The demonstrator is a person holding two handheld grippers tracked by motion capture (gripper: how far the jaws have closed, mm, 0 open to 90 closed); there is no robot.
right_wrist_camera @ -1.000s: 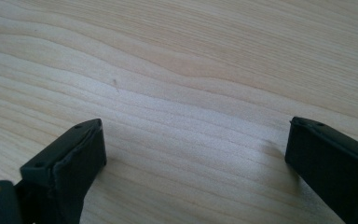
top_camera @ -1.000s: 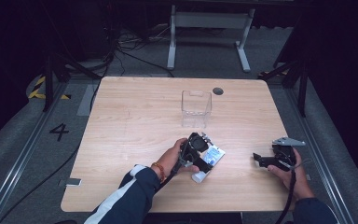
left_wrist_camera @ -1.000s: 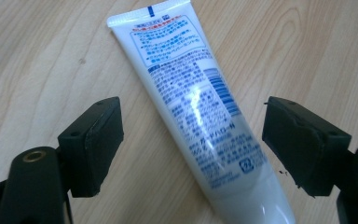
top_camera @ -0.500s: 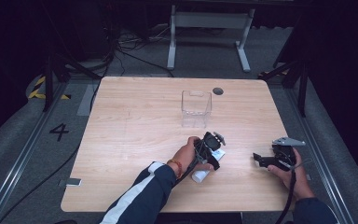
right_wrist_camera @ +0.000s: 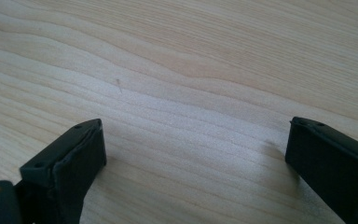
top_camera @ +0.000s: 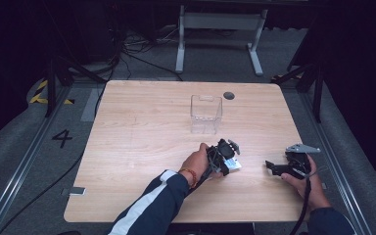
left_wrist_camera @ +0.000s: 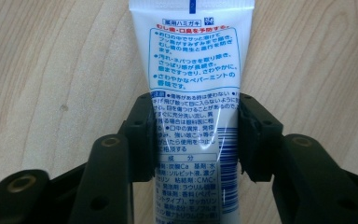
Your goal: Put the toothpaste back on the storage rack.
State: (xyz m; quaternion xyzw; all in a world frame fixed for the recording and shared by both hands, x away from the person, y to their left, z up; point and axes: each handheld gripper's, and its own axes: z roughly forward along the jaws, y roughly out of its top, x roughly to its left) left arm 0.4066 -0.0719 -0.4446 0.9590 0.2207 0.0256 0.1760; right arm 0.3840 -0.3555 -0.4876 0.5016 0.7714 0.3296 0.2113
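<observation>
Dark room, grey carpeted floor, cables trailing at the far side. Pale wood-grain surface (top_camera: 142, 147) with rounded corners, matt finish.

Left tool (left_wrist_camera: 192, 135) sits at the near-centre of the surface, just right of the middle. Its black jaws have just been closing, and the white toothpaste tube (left_wrist_camera: 193, 84) lies flat between them. In the left gripper view both pads (left_wrist_camera: 142, 135) meet the tube's sides across its width, so I read this as a grip taken. Tube is soft glossy plastic, flat crimped end pointing away, blue and red printed text, barcode near the right edge. It rests on the wood, not yet lifted.

Right tool (right_wrist_camera: 193, 154) hovers over bare wood at the near right, jaws spread wide, nothing between them. Pads are matt black rubber, blocky.

Clear plastic container (top_camera: 206, 114), rectangular, upright, thin-walled, stands far of the tube, well apart, with nothing visible inside it.

Judgement: grasp appears done; lift and carry remain, likely toward that container.
</observation>
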